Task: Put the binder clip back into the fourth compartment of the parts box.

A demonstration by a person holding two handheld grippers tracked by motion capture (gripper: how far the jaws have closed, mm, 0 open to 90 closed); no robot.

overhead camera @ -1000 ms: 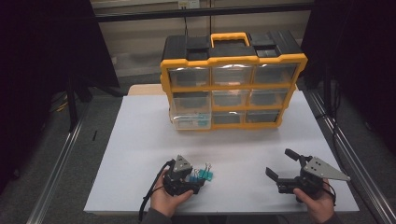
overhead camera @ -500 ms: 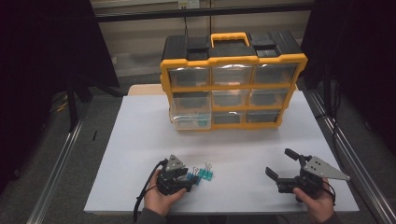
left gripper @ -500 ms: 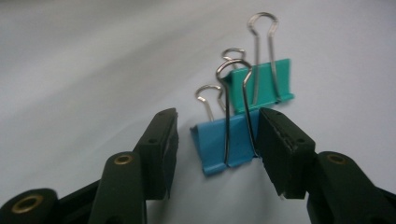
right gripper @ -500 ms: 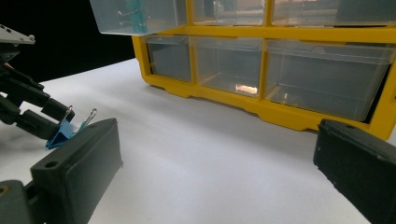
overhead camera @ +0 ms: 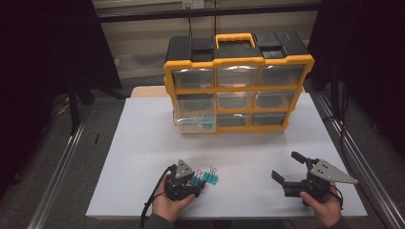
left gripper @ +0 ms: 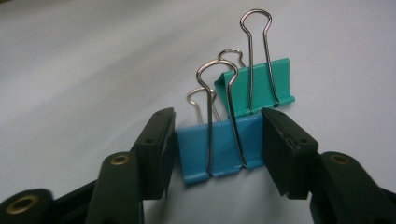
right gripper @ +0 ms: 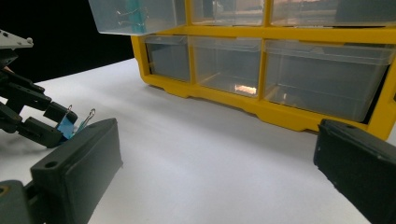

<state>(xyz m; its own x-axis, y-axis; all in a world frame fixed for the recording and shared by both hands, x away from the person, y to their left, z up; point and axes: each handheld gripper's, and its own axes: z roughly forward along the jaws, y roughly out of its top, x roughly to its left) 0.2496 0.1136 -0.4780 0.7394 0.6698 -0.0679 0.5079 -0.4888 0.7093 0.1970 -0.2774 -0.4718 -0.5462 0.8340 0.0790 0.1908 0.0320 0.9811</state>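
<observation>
A blue binder clip (left gripper: 219, 151) lies on the white table, with a teal binder clip (left gripper: 259, 88) just behind it. My left gripper (left gripper: 219, 121) has one jaw pressed against each side of the blue clip. In the high view the left gripper (overhead camera: 193, 183) is at the table's front, the blue clip (overhead camera: 195, 180) is at its tips and the teal clip (overhead camera: 211, 178) is to its right. My right gripper (overhead camera: 285, 165) is held open at the front right with nothing between its jaws. In its own view the right gripper (right gripper: 217, 140) faces the organizer.
A yellow and black drawer organizer (overhead camera: 239, 90) stands at the back of the table (overhead camera: 138, 143). Its lower left clear drawer (overhead camera: 193, 121) is pulled out and holds teal clips. That drawer (right gripper: 140, 16) is at the top left of the right gripper view.
My left gripper has shifted slightly and closed its jaws onto the blue clip. The right gripper has stayed where it was.
</observation>
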